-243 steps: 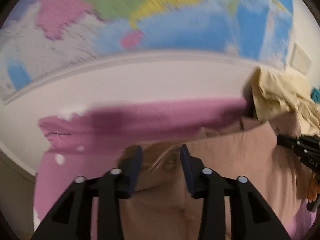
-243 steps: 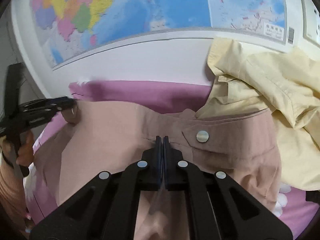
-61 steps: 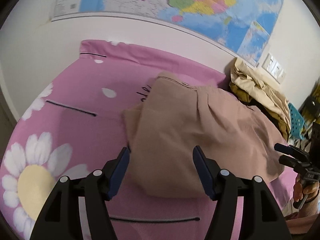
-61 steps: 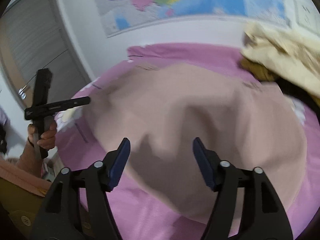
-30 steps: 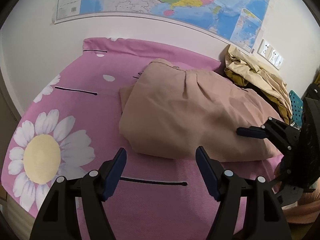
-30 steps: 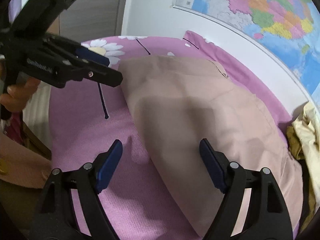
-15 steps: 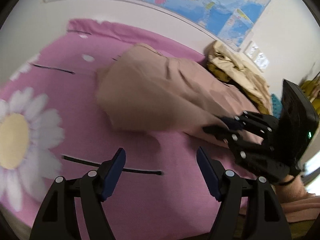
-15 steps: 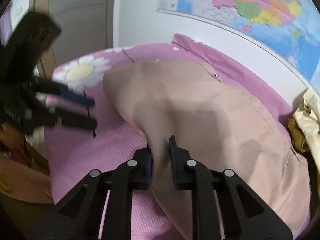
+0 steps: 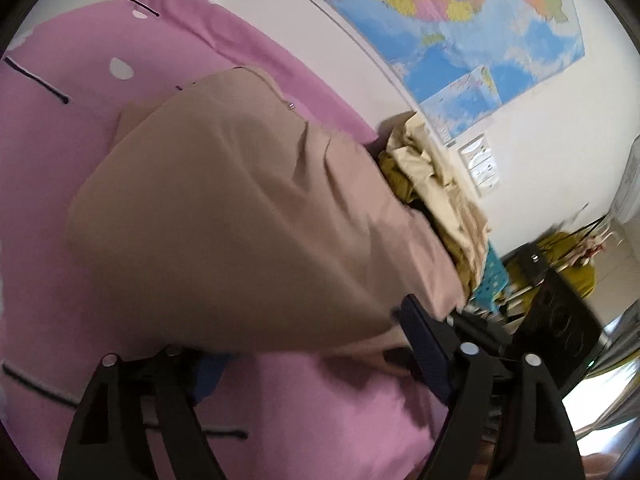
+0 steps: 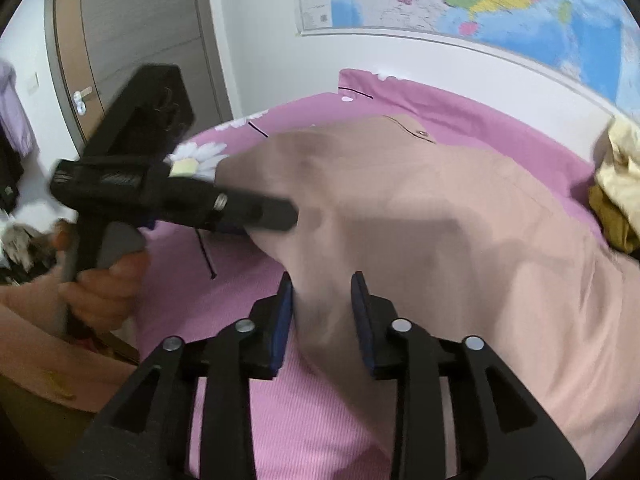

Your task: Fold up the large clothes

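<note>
A tan garment (image 9: 248, 216) is seen lying folded on the pink bedsheet (image 9: 72, 64). The left gripper (image 9: 308, 356) is held at the garment's near edge, its jaws spread wide, with cloth draped over the left finger. Part of the right gripper (image 9: 472, 328) is observed at the garment's near right corner. A yellow clothes pile (image 9: 432, 184) is noted touching the garment's far right side, below a wall map (image 9: 460, 20).

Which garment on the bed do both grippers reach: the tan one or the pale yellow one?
The tan garment, spread mid-bed; the pale yellow garment lies crumpled by the wall, beyond both.
</note>
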